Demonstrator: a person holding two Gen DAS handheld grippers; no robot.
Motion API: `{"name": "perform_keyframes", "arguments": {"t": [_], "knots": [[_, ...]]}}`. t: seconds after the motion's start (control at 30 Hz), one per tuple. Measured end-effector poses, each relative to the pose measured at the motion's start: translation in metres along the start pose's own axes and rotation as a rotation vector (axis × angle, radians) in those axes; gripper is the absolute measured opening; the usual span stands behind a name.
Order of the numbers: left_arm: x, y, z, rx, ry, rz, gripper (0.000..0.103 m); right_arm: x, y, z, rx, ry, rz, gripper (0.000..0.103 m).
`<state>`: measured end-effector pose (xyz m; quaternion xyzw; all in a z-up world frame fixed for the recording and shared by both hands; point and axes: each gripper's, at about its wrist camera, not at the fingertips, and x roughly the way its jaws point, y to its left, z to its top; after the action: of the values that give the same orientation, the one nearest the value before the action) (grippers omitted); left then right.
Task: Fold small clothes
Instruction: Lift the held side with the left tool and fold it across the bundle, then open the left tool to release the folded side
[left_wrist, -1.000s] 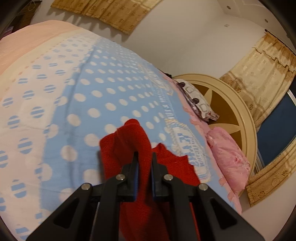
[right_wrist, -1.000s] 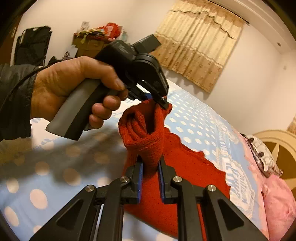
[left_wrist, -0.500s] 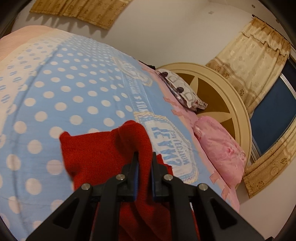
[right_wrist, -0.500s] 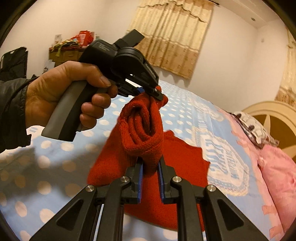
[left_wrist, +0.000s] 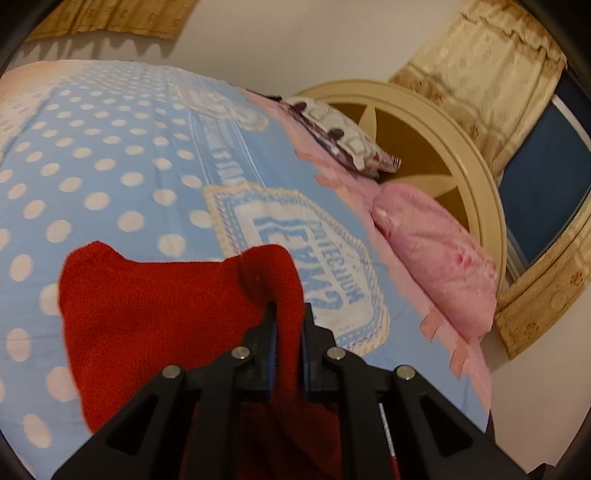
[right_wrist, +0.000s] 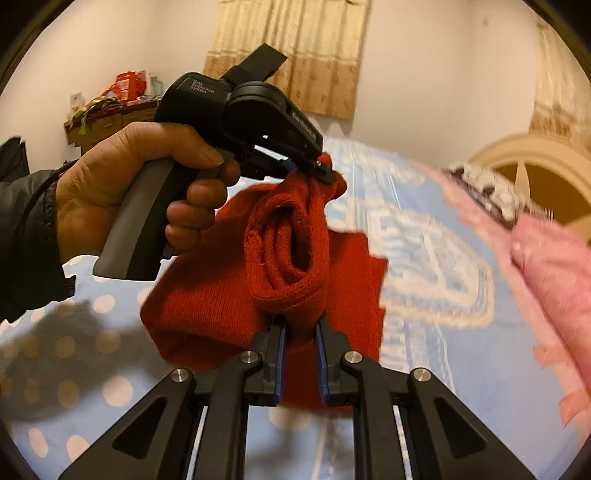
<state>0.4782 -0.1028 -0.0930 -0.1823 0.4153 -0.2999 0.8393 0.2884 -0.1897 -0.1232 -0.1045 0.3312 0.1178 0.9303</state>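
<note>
A red knitted garment (left_wrist: 155, 306) hangs over the blue polka-dot bed cover (left_wrist: 110, 166), held up by both grippers. My left gripper (left_wrist: 289, 314) is shut on a bunched edge of it. In the right wrist view my right gripper (right_wrist: 299, 328) is shut on a rolled fold of the red garment (right_wrist: 288, 258). The left gripper (right_wrist: 314, 168), held in a hand, pinches the garment's upper edge just above and beyond it. The rest of the garment drapes down toward the bed.
A pink pillow (left_wrist: 436, 258) and a patterned pillow (left_wrist: 343, 140) lie against the round cream headboard (left_wrist: 443, 122) at the right. Curtains (right_wrist: 291, 55) hang on the far wall. A cluttered box (right_wrist: 110, 107) stands at the back left.
Both grippers have swung toward the headboard end of the bed with the red garment still held; more of the garment now spreads out flat below the left gripper.
</note>
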Motion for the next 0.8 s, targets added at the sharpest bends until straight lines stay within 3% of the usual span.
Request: {"name": "perform_keyframes", "arguments": {"t": [0.27, 0.4, 0.5, 0.63, 0.73, 0.8], "knots": [[0.028, -0.019, -0.007, 0.058, 0.057, 0.03, 0.011, 0.005, -0.028, -0.012, 0.122, 0.066, 0.062, 0.014], [0.037, -0.033, -0.012, 0.14, 0.086, 0.078, 0.013, 0.013, -0.042, -0.02, 0.196, 0.131, 0.13, 0.014], [0.039, -0.041, -0.016, 0.177, 0.089, 0.086, 0.014, 0.015, -0.051, -0.026, 0.242, 0.156, 0.141, 0.014], [0.018, -0.055, -0.017, 0.234, 0.036, 0.075, 0.02, 0.012, -0.064, -0.034, 0.306, 0.186, 0.148, 0.014], [-0.012, -0.061, -0.022, 0.288, -0.022, 0.106, 0.044, 0.006, -0.071, -0.038, 0.314, 0.204, 0.133, 0.015], [-0.033, -0.057, -0.03, 0.305, -0.062, 0.143, 0.065, -0.003, -0.074, -0.037, 0.288, 0.196, 0.081, 0.03]]}}
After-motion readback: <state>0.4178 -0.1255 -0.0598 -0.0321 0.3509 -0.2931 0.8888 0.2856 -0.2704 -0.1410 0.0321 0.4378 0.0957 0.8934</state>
